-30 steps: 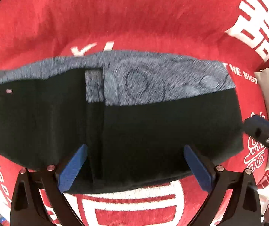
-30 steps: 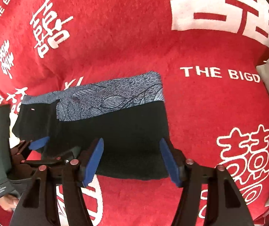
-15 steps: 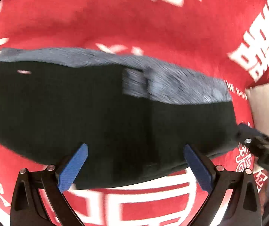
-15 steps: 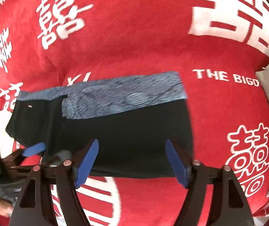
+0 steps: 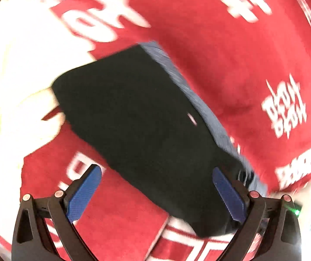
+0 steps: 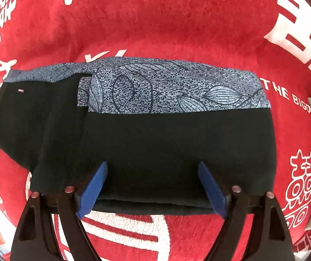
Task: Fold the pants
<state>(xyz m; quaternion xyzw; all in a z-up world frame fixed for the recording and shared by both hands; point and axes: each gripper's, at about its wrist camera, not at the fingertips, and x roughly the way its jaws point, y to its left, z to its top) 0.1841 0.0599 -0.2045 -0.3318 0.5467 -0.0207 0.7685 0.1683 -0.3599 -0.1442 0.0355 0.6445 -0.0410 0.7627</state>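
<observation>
Pants (image 6: 155, 143): folded, black with grey patterned band, centre of frame on red blanket (image 6: 177, 28).
Right tool (image 6: 153, 187): wide open, empty, over near edge.
Left tool (image 5: 155, 195): wide open, empty.

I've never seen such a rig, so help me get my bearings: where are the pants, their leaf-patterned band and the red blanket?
pants (image 6: 166, 145), right wrist view, on the black cloth.
leaf-patterned band (image 6: 172, 87), right wrist view, mid-band.
red blanket (image 6: 155, 21), right wrist view, bare patch behind the pants.
</observation>
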